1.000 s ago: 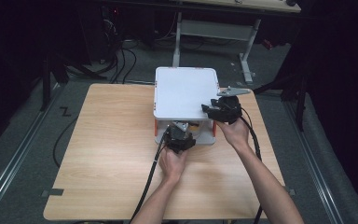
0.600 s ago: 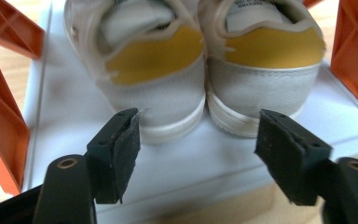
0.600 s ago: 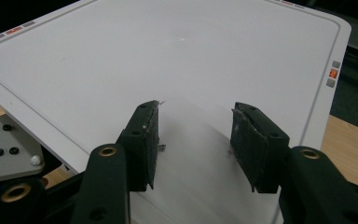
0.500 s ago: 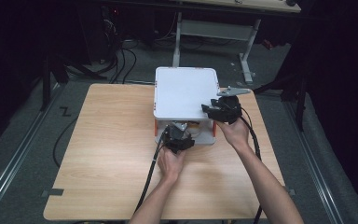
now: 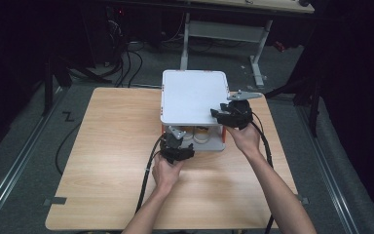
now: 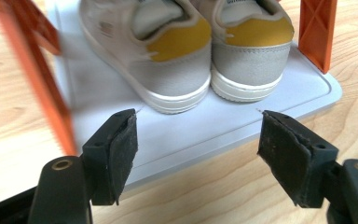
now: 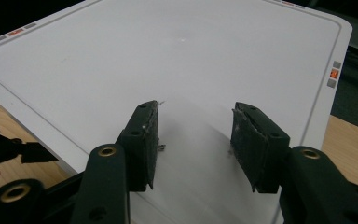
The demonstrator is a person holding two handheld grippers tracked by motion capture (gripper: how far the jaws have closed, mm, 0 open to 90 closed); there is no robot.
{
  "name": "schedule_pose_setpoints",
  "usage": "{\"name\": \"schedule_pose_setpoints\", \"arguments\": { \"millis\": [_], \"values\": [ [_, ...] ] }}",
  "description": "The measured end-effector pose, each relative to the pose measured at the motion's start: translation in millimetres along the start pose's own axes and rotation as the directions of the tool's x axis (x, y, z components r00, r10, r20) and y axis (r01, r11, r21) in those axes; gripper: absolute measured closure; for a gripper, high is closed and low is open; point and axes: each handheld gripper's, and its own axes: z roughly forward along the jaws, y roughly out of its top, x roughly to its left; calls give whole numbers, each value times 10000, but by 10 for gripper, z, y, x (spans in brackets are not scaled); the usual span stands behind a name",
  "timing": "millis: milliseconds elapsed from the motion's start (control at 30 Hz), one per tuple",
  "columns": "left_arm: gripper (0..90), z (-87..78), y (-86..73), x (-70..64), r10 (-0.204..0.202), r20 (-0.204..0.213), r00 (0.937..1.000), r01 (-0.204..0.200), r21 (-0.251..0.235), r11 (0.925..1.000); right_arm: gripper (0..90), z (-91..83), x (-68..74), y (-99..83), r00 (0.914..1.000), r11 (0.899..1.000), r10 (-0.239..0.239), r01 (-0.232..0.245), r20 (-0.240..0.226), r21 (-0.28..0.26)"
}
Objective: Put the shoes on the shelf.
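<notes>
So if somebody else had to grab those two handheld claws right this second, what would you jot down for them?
Left gripper: open, empty, low at the rack's front, aimed at the heels of the pair of shoes on the bottom shelf.
Right gripper: open, empty, over the near right corner of the white top shelf.
Done: nothing gripped yet.
Left: probably close on a shoe heel and pull it out.

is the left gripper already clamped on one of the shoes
No, the left gripper is open, its jaws short of the heels of the shoes on the lower shelf.
</notes>
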Motion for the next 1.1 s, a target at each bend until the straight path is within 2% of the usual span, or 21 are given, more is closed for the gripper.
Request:
{"name": "schedule_pose_setpoints", "arguments": {
  "millis": [233,367,467,600,833,900,1000,1100],
  "values": [
    [292,-309,-24,240,-222,239,9995,230,-368,9991,495,3,12,-6,9999,9998,126,-125,32,-146],
    [293,-438,-37,370,-337,327,9989,353,-508,9981,492,-29,-1,-14,9991,9991,393,-396,-184,-151],
    [292,-510,-52,466,-568,696,9960,604,-505,9969,488,-74,-16,-16,9993,9994,336,-338,-191,-96],
    [286,-615,-67,562,-878,825,9927,940,-750,9927,489,-191,-37,-31,9991,9986,370,-377,-190,-358],
    [281,-789,-80,668,-944,808,9922,1027,-1052,9891,489,-347,-115,-139,9979,9971,633,-639,-154,-407],
    [282,-833,-87,702,-947,901,9914,1048,-1149,9878,489,-404,-124,-169,9976,9959,665,-675,-187,-595],
    [305,-895,-102,733,-807,704,9943,896,-1347,9868,479,-501,-124,-228,9971,9938,714,-732,-249,-835],
    [309,-952,-119,777,-807,756,9939,902,-1320,9871,471,-596,-122,-313,9967,9914,753,-782,-309,-1053]
  ]
}}
